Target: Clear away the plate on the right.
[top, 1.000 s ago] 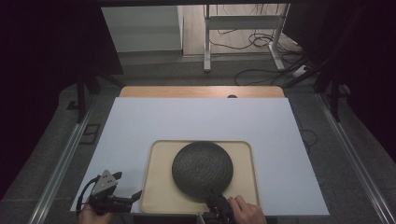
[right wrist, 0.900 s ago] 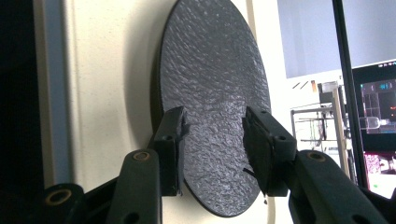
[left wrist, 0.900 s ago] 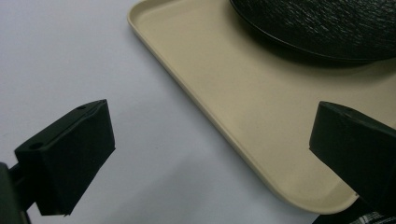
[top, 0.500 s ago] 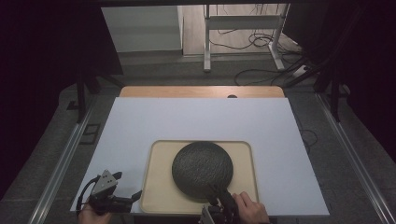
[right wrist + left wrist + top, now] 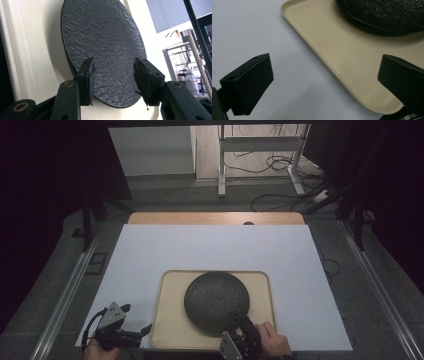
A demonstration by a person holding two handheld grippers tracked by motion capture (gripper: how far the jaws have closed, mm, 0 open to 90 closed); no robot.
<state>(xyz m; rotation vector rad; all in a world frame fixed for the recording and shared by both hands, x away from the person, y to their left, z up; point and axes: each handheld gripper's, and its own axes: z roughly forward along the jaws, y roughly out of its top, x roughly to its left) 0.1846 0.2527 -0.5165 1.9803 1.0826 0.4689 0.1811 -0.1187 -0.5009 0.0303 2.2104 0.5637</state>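
The black plate [image 5: 102,50], round and rough-textured, lies on a beige tray [image 5: 170,320] at the near middle of the white surface [image 5: 210,250]. In the right gripper view the right gripper [image 5: 113,77] straddles the plate's near rim, one jaw below the edge and one above the dark face; the jaws have just been opening, stand partly apart with clear gaps to the plate, and press on nothing. That view also shows the speckled grain of the tray and a metal rack beyond the surface's far end. The high view places the right gripper [image 5: 245,332] at the plate's [image 5: 216,300] near right edge, with a hand [image 5: 272,340] behind it. The left gripper [image 5: 132,332] sits off the tray's near left corner in the high view. The left gripper view gives what that view cannot: its jaws spread wide and hold nothing, one over the white surface [image 5: 249,30], the other over the tray's [image 5: 332,50] rounded corner, with the plate's [image 5: 387,15] rim at the top.
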